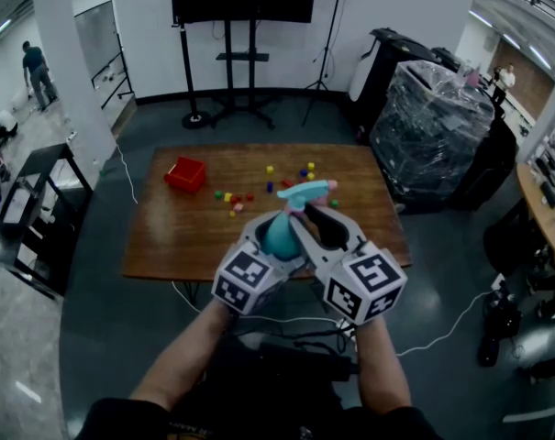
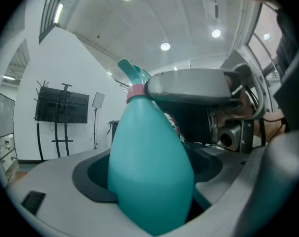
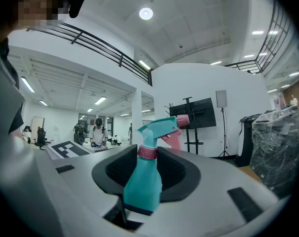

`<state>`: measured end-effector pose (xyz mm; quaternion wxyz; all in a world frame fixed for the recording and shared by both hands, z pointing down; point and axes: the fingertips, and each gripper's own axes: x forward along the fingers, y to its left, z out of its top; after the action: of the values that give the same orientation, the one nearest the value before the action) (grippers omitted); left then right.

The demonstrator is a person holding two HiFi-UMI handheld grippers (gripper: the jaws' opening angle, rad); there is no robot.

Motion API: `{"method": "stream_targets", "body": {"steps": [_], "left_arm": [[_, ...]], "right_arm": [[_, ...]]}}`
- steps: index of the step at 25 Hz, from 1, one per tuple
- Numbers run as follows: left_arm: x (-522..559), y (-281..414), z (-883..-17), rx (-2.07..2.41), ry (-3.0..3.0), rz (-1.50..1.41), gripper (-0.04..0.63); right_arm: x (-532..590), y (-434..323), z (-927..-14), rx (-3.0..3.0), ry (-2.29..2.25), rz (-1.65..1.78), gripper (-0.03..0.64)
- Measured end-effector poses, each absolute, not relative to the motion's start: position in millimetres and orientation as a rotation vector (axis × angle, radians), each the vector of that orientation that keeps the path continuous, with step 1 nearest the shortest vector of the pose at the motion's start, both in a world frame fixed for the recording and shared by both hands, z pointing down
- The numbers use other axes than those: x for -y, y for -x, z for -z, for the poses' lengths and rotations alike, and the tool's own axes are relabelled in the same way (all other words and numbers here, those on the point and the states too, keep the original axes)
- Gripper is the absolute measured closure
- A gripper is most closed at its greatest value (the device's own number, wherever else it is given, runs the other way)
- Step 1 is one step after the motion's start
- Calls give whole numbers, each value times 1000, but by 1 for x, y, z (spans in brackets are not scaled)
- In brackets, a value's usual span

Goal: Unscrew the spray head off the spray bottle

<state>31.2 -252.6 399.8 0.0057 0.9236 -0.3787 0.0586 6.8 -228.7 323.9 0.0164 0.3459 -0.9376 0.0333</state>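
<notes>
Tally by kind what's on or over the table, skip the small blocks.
Bottle: 1
Tools: 2 (left tool, right tool)
Red bin: 1
Total: 4

My spray bottle (image 3: 142, 181): smooth teal plastic | my right gripper (image 3: 149, 164) pads (image 3: 178, 174): matt black | table (image 1: 185, 236) at 12 o'clock: brown wood
</notes>
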Motion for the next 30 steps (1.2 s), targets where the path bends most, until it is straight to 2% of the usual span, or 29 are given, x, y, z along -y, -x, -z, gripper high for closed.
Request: {"method": "stream_targets", "body": {"steps": [7,21,30], "left_arm": [[246,-36,-400,1092,-2935,-200,169],[206,-44,-384,557,-3075,-164,169],[242,-23,-392,990,-2964,-156,169]], "right_arm": [[225,-12,-325,2958,-935,-102,485],[201,-17,-313,3160,-377,-184,486],[212,-16,-316,3106,-657,-186,469]]}}
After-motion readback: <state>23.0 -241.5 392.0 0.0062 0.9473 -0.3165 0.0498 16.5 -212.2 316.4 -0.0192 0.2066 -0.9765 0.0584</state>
